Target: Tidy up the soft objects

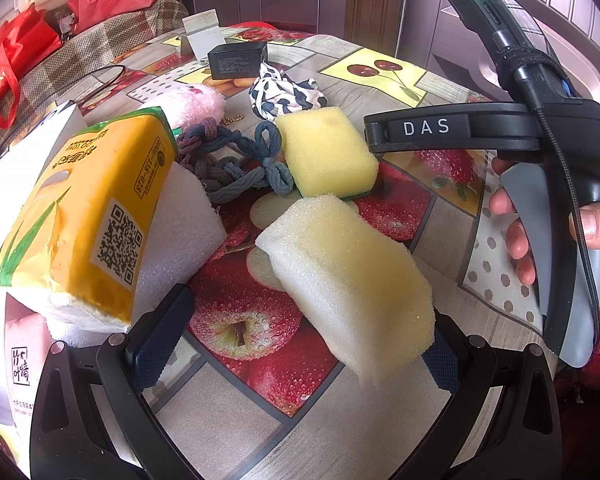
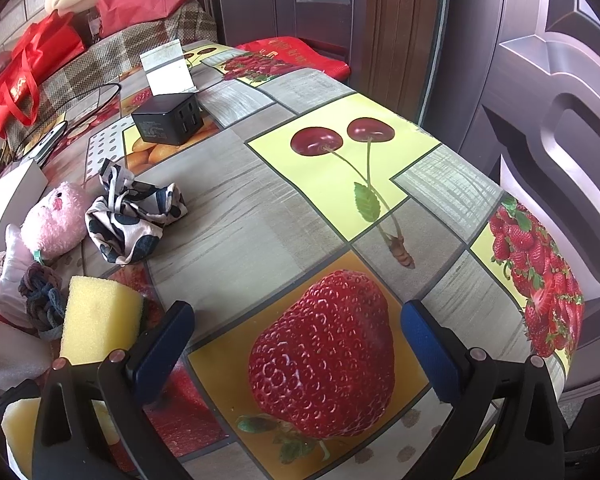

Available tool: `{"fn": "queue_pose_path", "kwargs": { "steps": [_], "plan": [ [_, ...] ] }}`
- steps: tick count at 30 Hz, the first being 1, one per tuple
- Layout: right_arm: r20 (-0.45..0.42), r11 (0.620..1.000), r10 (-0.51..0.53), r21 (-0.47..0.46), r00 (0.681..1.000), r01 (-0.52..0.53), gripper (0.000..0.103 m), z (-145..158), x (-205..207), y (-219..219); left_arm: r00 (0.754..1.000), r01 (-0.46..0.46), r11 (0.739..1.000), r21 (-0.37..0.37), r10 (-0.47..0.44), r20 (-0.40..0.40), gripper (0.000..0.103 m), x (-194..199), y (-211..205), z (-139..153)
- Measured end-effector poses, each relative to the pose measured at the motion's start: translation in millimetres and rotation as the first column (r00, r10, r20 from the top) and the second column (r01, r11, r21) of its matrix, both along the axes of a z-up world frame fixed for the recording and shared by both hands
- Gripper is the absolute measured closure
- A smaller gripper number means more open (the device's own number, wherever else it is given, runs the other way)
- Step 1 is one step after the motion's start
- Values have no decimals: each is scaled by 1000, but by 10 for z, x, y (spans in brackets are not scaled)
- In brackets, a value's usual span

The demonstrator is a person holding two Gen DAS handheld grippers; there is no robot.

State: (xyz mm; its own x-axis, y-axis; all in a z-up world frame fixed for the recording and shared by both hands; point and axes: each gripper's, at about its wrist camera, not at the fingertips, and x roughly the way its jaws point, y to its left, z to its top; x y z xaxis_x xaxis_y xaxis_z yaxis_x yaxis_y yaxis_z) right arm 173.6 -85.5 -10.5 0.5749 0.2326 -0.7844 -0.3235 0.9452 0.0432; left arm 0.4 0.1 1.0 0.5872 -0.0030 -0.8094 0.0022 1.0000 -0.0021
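My left claw [image 1: 300, 344] has its jaws spread wide, and a pale yellow-and-white sponge [image 1: 352, 276] leans against my right-hand pad and reaches up and away from it, tilted over the table [image 1: 320, 432]. The left-hand pad [image 1: 160, 332] stands clear of the sponge with open tablecloth between them, so I have no squeeze on it. Whether the sponge touches the table underneath, I cannot tell.

Just beyond that sponge, further out along my fingers, lies a second yellow sponge with a green underside [image 1: 327, 152]. To its left sits a tangle of grey and purple hair ties [image 1: 240, 160], and past those a pink plush toy [image 1: 188, 100] and a black-and-white spotted cloth [image 1: 284, 94]. Close on my left side a yellow tissue pack [image 1: 80, 216] leans on a white foam block [image 1: 180, 236]. Far ahead there is a black charger [image 1: 238, 60].

My right claw [image 2: 300, 344] is held in a hand [image 1: 596, 236] off to the right of my left one. Its blue pads [image 2: 432, 352] are wide apart with nothing between them, only the strawberry print of the tablecloth. From that side, the green-backed sponge sits just left of its left-hand pad, and the plush toy and the spotted cloth lie further out to the left
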Motion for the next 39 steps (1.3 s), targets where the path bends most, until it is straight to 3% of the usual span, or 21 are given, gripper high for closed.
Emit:
{"fn": "queue_pose_path", "kwargs": {
  "steps": [8,14,18,19,21,24,27,34,37,39],
  "plan": [
    [0,1000,0,-5,1000,0,0,-1,-2,-1,1000,2,1000,-2,-2,2,1,-34,-37,14],
    [0,1000,1,5,1000,-1,0,-3,-4,-13,980,8,995,-103,12,200,0,-744,81,487],
    [0,1000,0,0,1000,0,0,-4,-5,-8,942,-166,985,-47,173,288,0,-1159,479,728],
    [0,1000,0,-4,1000,0,0,-4,-5,-1,938,-198,979,-38,201,284,0,-1197,581,729],
    [0,1000,0,-7,1000,0,0,-2,-4,3,932,-254,966,-54,259,253,13,-1225,778,698],
    [0,1000,0,1,1000,0,0,4,-4,-7,936,-275,959,-62,282,209,16,-1176,898,575],
    [0,1000,0,-1,1000,0,0,2,-4,-3,947,-252,967,-34,253,198,16,-1091,813,483],
    [0,1000,0,0,1000,0,0,-1,-7,-2,972,-159,981,111,136,189,16,-934,399,329],
    [0,1000,0,2,1000,0,0,1,-8,-5,955,-230,963,137,196,224,16,-937,422,371],
    [1,1000,1,14,1000,-1,0,11,-8,-15,940,-287,952,105,258,225,16,-929,564,386]
  ]
}}
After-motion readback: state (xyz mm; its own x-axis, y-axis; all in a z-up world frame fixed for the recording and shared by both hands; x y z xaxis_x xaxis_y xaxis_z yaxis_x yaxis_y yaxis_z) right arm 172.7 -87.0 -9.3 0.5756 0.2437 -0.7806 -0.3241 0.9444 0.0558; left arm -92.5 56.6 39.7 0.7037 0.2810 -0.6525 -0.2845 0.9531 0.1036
